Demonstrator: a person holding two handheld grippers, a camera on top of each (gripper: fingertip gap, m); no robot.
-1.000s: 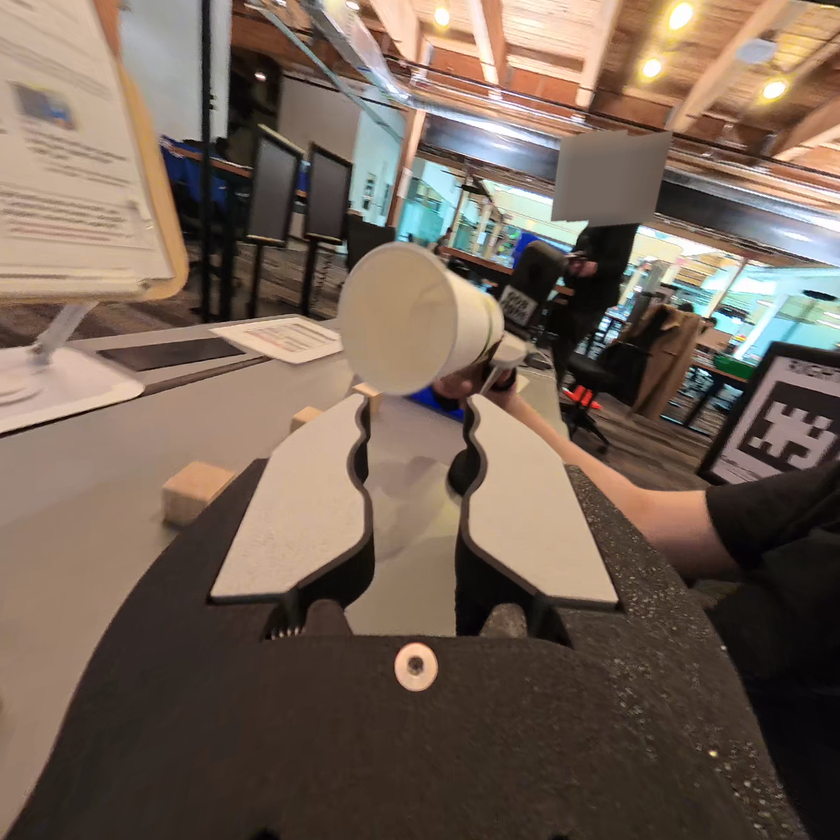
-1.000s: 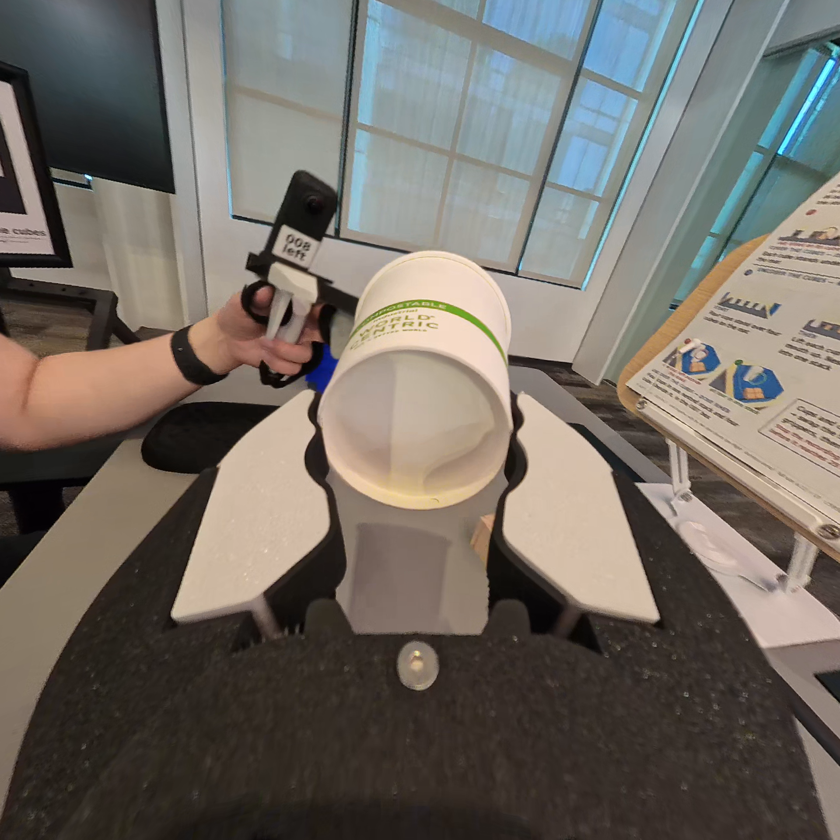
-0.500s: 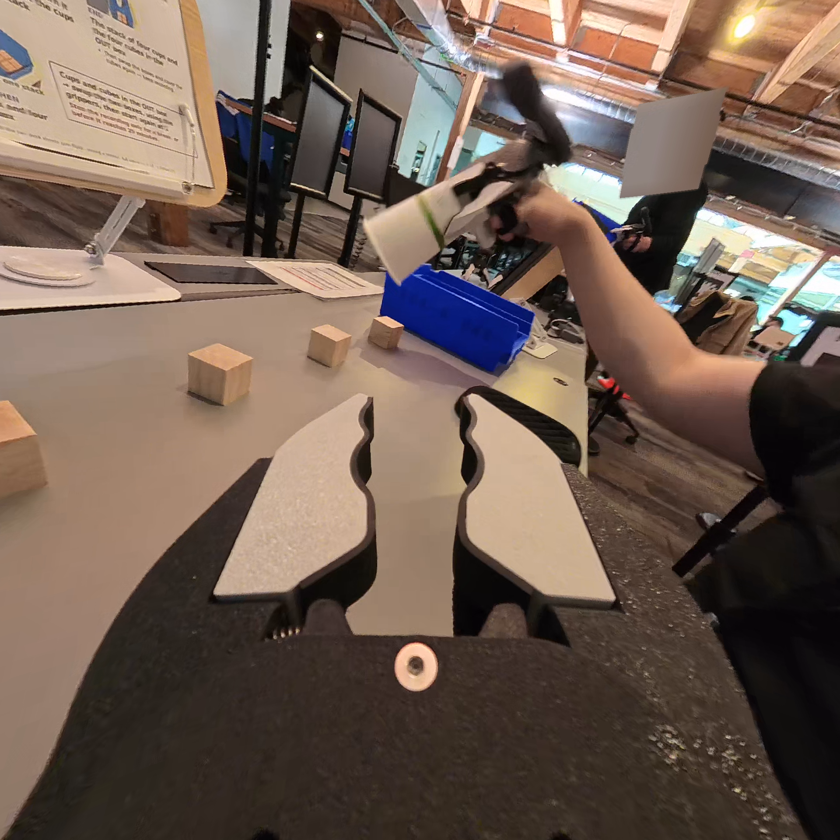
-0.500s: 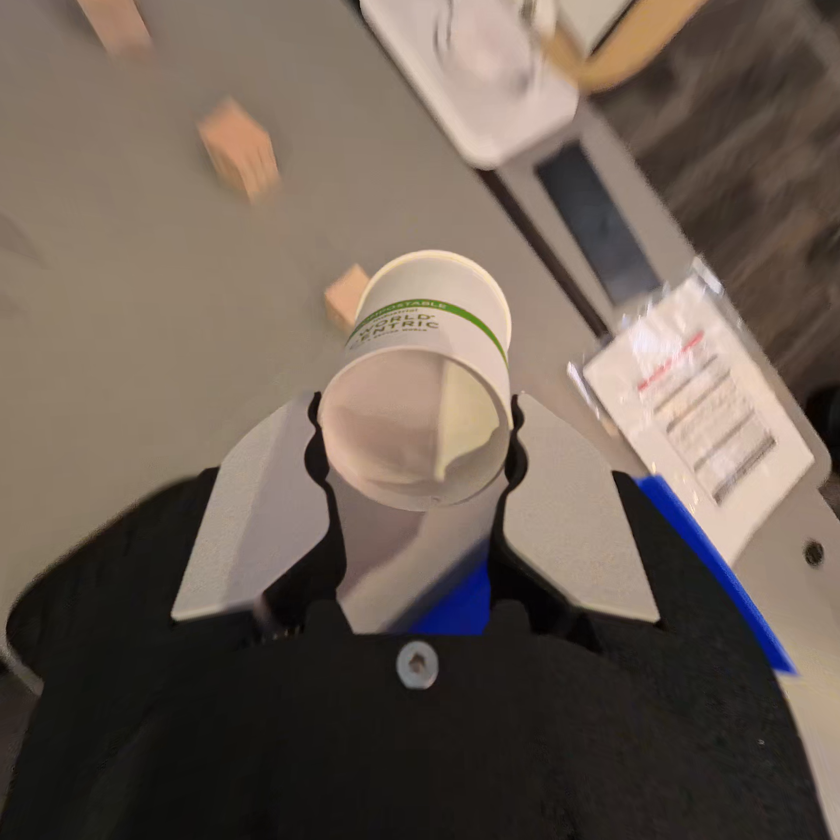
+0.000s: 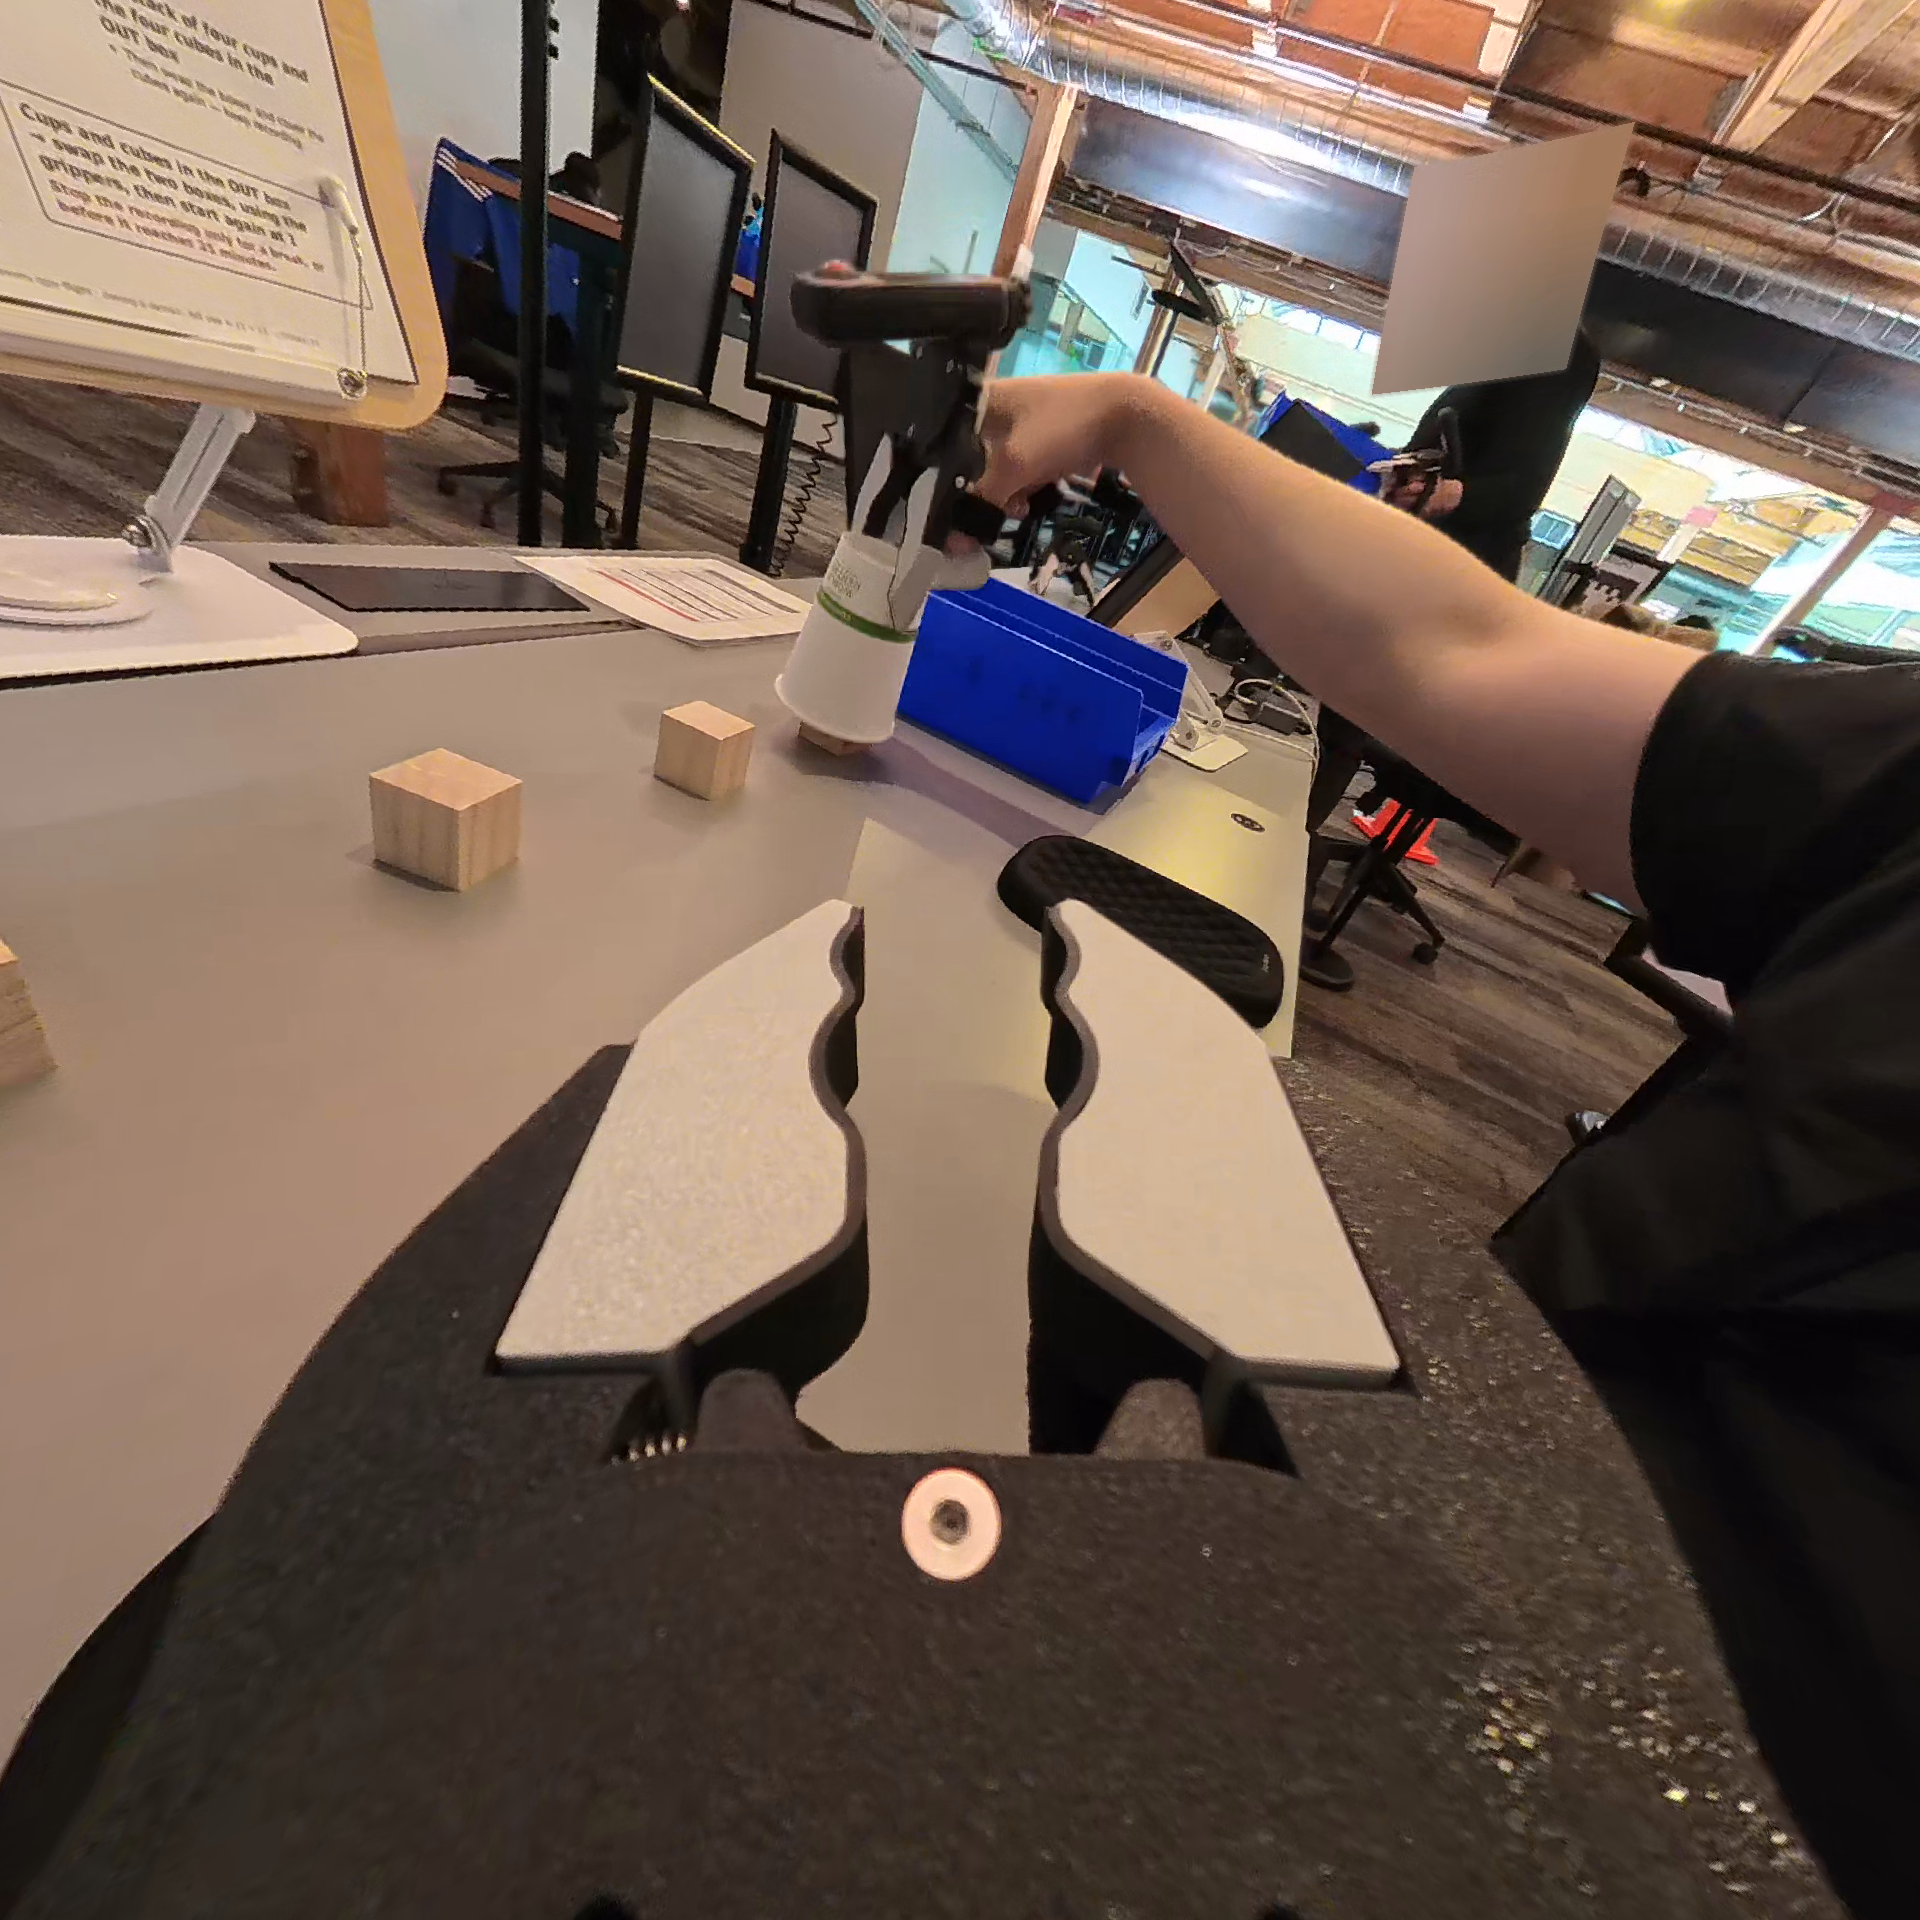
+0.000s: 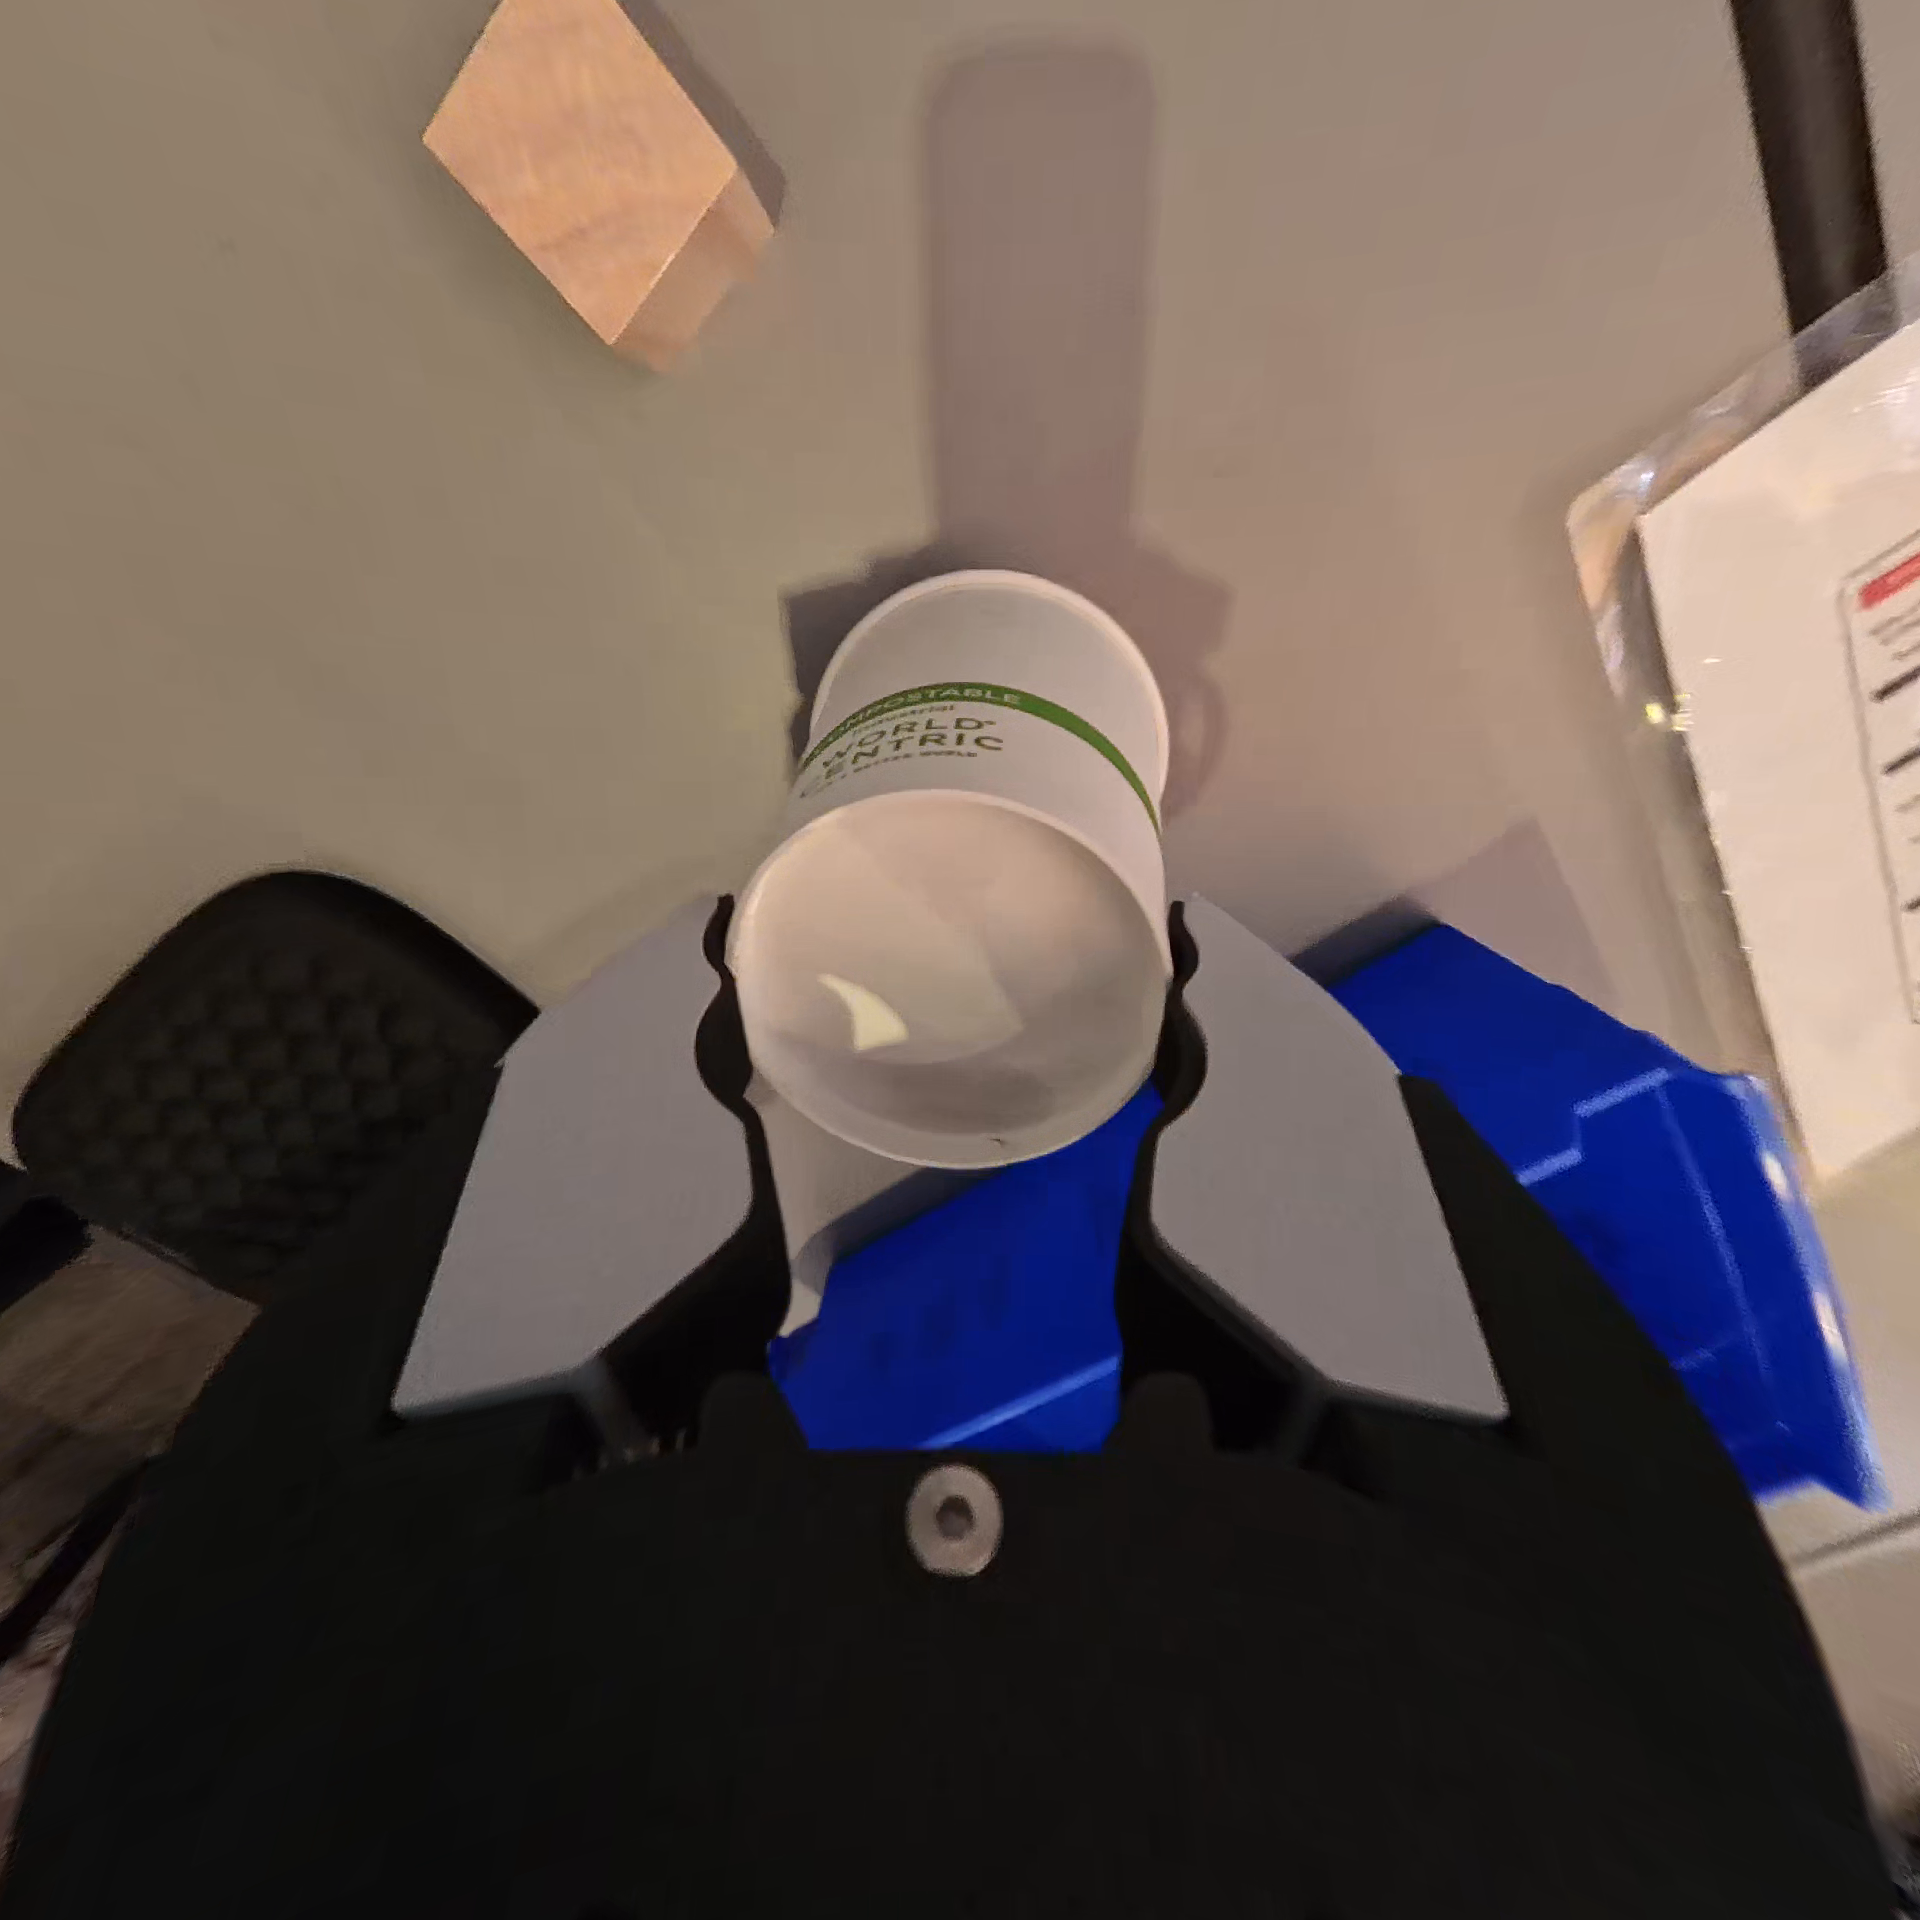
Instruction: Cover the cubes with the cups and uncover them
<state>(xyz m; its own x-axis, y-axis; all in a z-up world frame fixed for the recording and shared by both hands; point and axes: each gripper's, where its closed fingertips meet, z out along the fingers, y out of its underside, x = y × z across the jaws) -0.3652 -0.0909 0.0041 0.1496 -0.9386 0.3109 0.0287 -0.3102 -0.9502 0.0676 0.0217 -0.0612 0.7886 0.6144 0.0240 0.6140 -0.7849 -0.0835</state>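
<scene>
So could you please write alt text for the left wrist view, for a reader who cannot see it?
Across a grey table, the right gripper holds an upside-down white paper cup over the farthest wooden cube, beside a blue bin. Two more cubes sit uncovered. In the foreground, the left gripper is open and empty.

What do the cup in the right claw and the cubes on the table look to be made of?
The cup looks like white matte paper, thin-walled, with a rolled rim and a printed green band. The cubes look like pale unfinished wood: faint grain lines and a dull surface. Neither can be confirmed by sight alone.
</scene>
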